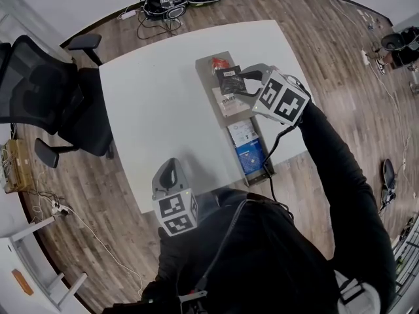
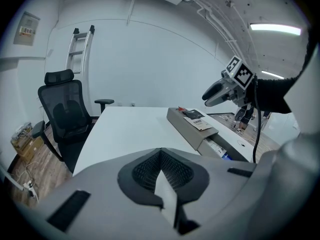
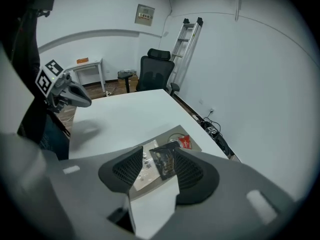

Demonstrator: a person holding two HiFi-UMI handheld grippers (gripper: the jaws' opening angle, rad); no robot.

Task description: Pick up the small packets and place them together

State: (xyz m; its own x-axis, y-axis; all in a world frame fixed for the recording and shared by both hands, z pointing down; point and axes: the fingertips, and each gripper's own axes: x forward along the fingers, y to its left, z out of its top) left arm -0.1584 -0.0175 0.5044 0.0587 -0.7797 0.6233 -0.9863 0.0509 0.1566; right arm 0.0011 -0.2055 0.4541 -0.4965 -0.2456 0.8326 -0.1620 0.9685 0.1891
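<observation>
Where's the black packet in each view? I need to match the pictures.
Head view: black packet upper centre, on the grey tray's far half.
Left gripper view: black packet right of centre, atop the grey tray.
Right gripper view: black packet just below centre, on the grey tray.
Shared landmark: the grey tray on the white table.

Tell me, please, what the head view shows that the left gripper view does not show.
Only the head view: the tangle of cables on the floor beyond the table. Only the left gripper view: the ladder against the wall and the ceiling light. Both: the white table, the gray tray with the black packet, the office chair and the right gripper above the tray.
</observation>
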